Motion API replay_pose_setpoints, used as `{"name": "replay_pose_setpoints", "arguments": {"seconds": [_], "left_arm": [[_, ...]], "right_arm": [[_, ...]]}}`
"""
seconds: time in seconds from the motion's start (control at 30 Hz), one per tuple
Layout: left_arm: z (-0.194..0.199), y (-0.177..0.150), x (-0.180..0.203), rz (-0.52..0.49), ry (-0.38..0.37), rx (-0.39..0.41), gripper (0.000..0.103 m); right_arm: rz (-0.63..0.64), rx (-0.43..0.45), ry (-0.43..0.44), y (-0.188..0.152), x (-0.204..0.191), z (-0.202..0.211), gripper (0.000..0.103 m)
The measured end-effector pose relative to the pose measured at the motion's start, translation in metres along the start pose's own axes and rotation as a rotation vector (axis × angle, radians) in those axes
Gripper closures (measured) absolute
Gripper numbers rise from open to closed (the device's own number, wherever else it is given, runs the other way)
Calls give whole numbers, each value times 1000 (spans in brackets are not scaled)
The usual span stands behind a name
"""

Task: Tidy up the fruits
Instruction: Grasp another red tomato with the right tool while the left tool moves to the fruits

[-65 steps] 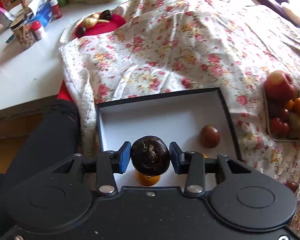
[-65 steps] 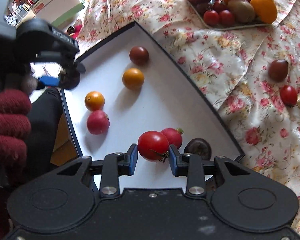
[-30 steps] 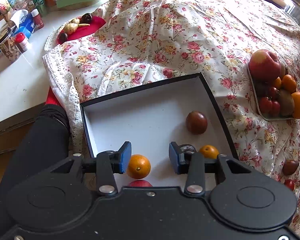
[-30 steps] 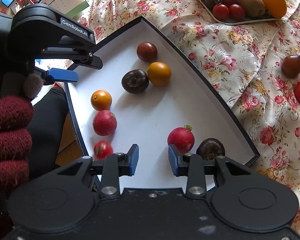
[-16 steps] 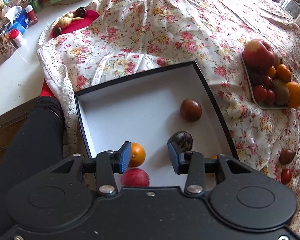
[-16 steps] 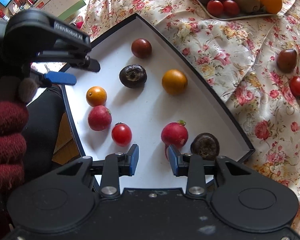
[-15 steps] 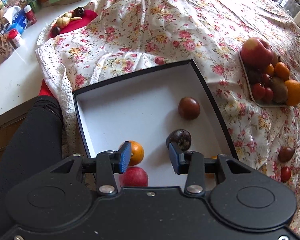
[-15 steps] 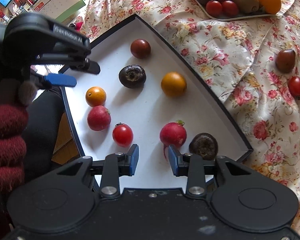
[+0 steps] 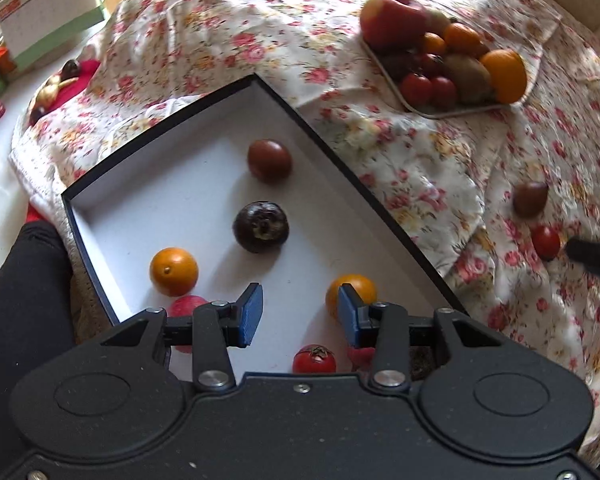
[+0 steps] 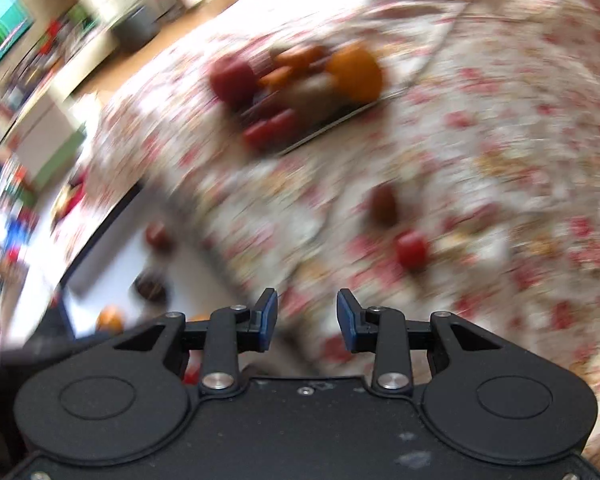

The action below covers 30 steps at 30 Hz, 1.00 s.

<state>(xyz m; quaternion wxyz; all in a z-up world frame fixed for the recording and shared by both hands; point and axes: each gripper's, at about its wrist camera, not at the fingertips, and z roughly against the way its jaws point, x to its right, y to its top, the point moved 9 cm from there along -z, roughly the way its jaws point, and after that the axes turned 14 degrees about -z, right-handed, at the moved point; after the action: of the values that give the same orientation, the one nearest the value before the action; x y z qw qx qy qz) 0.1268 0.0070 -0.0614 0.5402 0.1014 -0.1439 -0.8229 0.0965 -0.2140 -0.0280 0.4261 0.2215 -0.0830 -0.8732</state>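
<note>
- White-lined box w/ approx 7 fruits in already
- Red tomato & dark fruit loose on cloth right of box, still to go
- Left gripper, right gripper: both jaws apart, empty

Fruits in box, plate behind.

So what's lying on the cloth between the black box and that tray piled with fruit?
Nothing: in the left wrist view, only bare flowered cloth separates the box from the tray.
</note>
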Motion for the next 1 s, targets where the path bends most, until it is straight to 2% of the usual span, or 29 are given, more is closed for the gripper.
{"name": "replay_pose_setpoints", "arguments": {"seconds": [0.13, 0.23, 0.47, 0.63, 0.8, 1.0], "left_arm": [[-1, 0, 5, -22, 2, -2, 54], [-5, -1, 6, -21, 1, -15, 54], [-8, -3, 7, -24, 4, -30, 54], [-8, -2, 6, -19, 0, -27, 54], [-7, -2, 6, -22, -2, -26, 54], [-9, -3, 7, -28, 5, -34, 54]], "right_arm": [[-110, 40, -46, 28, 42, 0, 67], [-145, 39, -63, 33, 57, -4, 67], [-90, -25, -62, 20, 39, -35, 67], [-78, -37, -95, 16, 32, -55, 67], [-60, -7, -153, 22, 35, -66, 67], [-70, -56, -152, 19, 43, -85, 67]]}}
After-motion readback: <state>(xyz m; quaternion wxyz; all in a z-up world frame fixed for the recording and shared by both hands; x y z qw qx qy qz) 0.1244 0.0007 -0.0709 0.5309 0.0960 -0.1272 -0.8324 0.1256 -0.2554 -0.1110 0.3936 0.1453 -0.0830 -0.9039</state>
